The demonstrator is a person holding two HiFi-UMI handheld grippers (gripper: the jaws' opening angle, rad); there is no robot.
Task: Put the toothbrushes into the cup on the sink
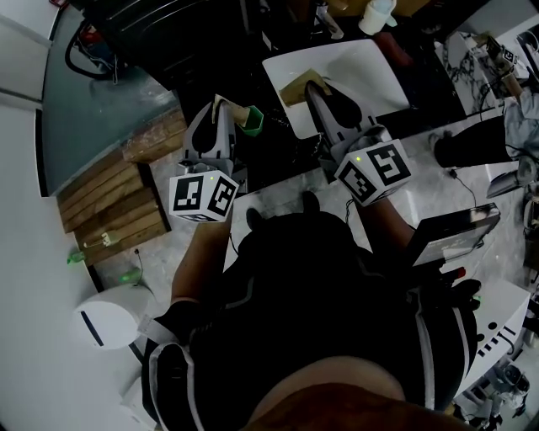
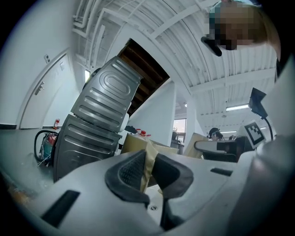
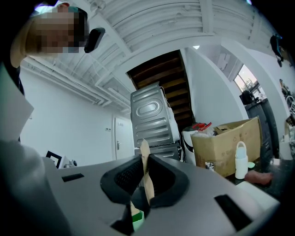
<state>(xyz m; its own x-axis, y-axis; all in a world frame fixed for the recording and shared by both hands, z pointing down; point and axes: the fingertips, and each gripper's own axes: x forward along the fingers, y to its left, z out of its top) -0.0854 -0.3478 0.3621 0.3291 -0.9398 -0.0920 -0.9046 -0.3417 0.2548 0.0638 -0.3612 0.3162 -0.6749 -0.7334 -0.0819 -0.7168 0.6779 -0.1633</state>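
Note:
My left gripper [image 1: 221, 118] is shut on a tan wooden toothbrush [image 1: 238, 108] with a green end [image 1: 253, 121], held over the dark counter left of the sink. In the left gripper view the pads [image 2: 130, 169] press on its flat tan handle [image 2: 149, 161]. My right gripper [image 1: 313, 91] hangs over the white sink [image 1: 370, 67], shut on a second tan toothbrush [image 1: 295, 89]. In the right gripper view that handle [image 3: 144, 159] stands upright between the jaws, its green end [image 3: 137, 220] below them. I cannot make out a cup in any view.
A white bottle [image 1: 376, 15] stands behind the sink, beside a cardboard box [image 3: 226, 143]. A grey ribbed metal casing [image 2: 99, 120] rises ahead. Wooden pallets [image 1: 126, 198] and a white round appliance [image 1: 105, 320] are on the floor at left. A dark tablet [image 1: 455, 236] lies at right.

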